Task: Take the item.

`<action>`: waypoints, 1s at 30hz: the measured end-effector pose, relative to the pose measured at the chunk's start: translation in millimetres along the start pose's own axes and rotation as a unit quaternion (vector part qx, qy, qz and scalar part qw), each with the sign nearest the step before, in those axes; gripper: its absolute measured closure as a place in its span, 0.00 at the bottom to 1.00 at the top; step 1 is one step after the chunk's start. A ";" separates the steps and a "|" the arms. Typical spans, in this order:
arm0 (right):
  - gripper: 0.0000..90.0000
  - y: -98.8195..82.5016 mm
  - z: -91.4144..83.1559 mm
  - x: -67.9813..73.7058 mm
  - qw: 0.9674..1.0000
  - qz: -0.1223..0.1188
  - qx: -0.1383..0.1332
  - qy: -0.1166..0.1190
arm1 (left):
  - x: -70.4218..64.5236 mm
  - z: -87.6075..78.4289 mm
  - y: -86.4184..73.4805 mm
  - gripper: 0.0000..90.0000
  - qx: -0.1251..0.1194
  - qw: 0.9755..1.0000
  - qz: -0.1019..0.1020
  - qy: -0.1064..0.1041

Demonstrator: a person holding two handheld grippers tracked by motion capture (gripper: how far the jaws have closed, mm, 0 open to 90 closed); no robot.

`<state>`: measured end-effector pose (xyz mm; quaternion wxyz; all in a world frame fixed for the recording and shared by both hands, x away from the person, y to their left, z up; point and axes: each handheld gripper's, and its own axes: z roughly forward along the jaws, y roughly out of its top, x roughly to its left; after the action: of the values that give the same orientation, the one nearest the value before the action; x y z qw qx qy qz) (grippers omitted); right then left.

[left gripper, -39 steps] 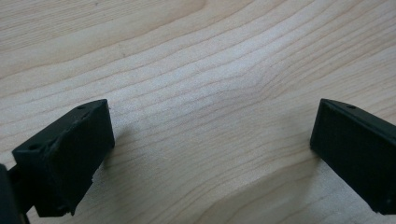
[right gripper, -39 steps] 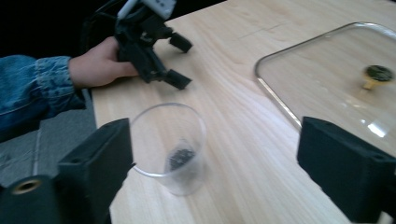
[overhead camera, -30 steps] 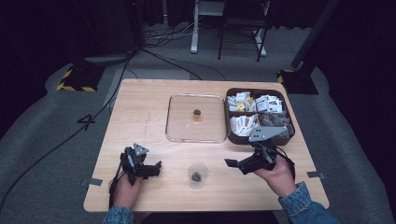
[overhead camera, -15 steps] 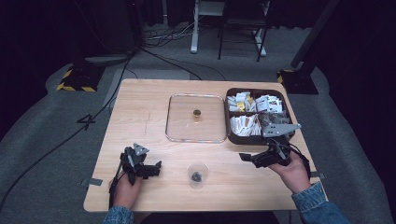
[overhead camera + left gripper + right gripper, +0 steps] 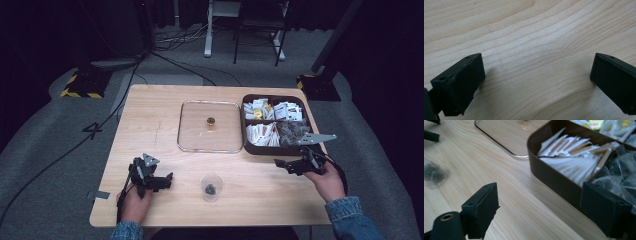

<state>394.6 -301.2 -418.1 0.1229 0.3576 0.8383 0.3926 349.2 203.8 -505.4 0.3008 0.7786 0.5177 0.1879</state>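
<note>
table [image 5: 160, 125] of pale wood seen from the high view, with a clear square tray [image 5: 186, 125] at centre carrying a small gold-coloured object [image 5: 211, 122], and a dark brown compartment box [image 5: 247, 145] of white sachets and packets touching the tray's right edge. a clear plastic cup [image 5: 211, 186] with a dark lump inside stands near the front edge, between the two hands. the left gripper [image 5: 167, 178] rests low on the table to the left of the cup, jaws apart and empty. the right gripper [image 5: 281, 163] is held just in front of the box's near right corner, pointing left, jaws wide and holding nothing; they have just closed in slightly, with nothing between them.

left gripper view: two black jaws stand well apart over bare wood grain, gripping nothing.

right gripper view: jaws spread wide and empty; the box wall lies just beyond the right jaw, its white sachets [image 5: 574, 157] showing, the tray edge farther off, and the cup blurred at far left.
</note>
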 end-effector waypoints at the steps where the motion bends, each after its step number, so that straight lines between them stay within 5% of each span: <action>1: 0.17 -3.5 0.5 -3.0 1.000 0.003 0.001 -0.003 | 0.0 0.0 0.0 0.00 0.000 1.000 0.000 0.000; 14: 0.17 -49.3 13.3 -28.1 0.998 0.052 0.029 -0.015 | 0.0 0.0 0.0 0.00 0.000 1.000 0.000 0.000; 24: 0.17 -68.7 23.4 -28.0 0.998 0.053 0.038 -0.017 | 0.0 0.0 0.0 0.00 0.000 1.000 0.000 0.000; 30: 0.17 -76.2 28.4 -24.1 0.999 0.023 0.032 -0.033 | 0.0 0.0 0.0 0.00 0.000 1.000 0.000 0.000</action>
<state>387.3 -335.0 -495.6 0.1297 0.3936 0.8375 0.3562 349.2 203.8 -505.3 0.3007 0.7787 0.5177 0.1879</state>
